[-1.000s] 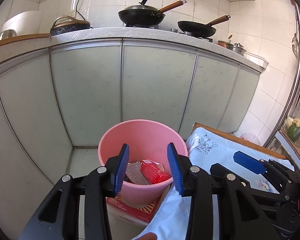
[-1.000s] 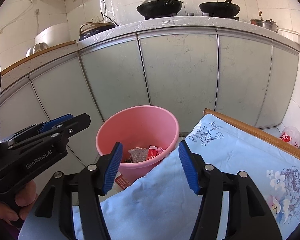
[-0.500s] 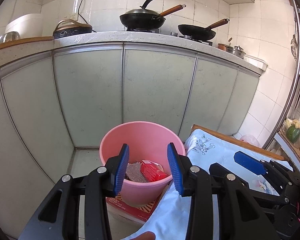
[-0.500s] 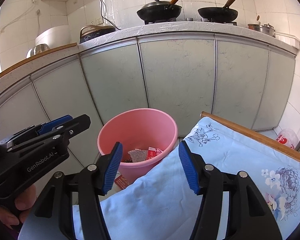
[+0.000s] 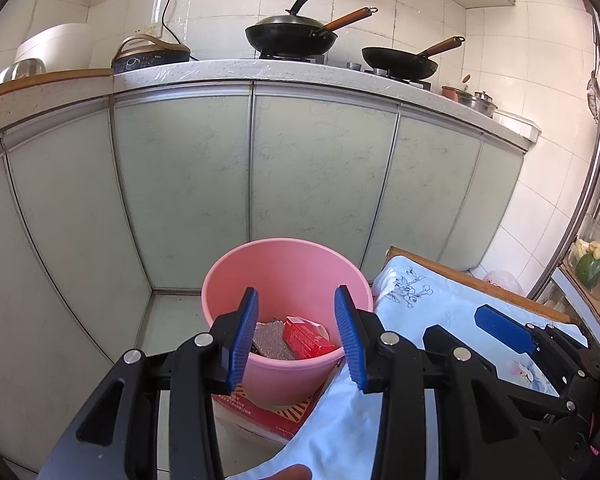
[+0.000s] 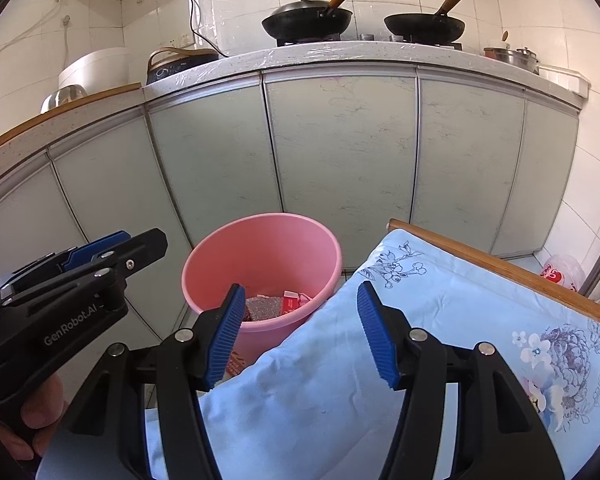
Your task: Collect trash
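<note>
Both the left gripper [image 5: 296, 336] and right gripper [image 6: 300, 334] hover with jaws apart and empty above a pink bucket [image 5: 240, 276] already holding a red carton [image 5: 306, 338] and scouring pad [image 5: 266, 336], suggesting collection is nearly done.

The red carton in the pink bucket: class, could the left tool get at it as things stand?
Probably yes. The left tool is open and empty above the bucket, whose mouth is uncovered. The red carton lies on top beside a grey pad, with nothing over it.
</note>
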Motion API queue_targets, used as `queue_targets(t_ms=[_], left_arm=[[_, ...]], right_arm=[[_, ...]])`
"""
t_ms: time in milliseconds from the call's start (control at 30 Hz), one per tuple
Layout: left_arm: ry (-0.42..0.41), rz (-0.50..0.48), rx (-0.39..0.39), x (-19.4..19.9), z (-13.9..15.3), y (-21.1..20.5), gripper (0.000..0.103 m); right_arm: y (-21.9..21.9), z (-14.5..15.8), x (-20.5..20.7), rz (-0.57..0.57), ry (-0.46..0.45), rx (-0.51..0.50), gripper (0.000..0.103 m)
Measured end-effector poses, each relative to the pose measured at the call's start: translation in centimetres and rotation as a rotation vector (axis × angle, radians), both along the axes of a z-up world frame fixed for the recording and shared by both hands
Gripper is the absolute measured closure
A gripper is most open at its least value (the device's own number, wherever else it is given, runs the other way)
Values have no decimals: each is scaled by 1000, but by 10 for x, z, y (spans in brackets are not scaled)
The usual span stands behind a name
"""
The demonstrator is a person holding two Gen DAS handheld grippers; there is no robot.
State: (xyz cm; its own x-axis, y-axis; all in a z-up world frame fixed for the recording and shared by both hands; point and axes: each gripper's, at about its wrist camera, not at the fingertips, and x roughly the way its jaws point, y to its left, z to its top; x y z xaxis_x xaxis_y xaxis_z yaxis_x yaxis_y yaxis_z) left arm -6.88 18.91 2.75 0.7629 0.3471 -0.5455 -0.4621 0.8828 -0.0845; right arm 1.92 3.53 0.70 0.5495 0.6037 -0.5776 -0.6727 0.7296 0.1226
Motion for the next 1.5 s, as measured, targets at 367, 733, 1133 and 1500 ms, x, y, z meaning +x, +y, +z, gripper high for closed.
queue_targets(t_ms=[367, 733, 1133, 1500], left_arm=[[5, 1, 11, -3, 2, -7, 64], [9, -1, 24, -6, 4, -16, 64], [11, -9, 34, -5, 7, -22, 64], [17, -15, 36, -3, 7, -24, 64]], right_arm=[[-6, 4, -3, -40, -9, -10, 44], [-15, 6, -6, -60, -16, -16, 44], [-19, 9, -9, -72, -43, -24, 44], [-22, 8, -9, -73, -39, -25, 44]])
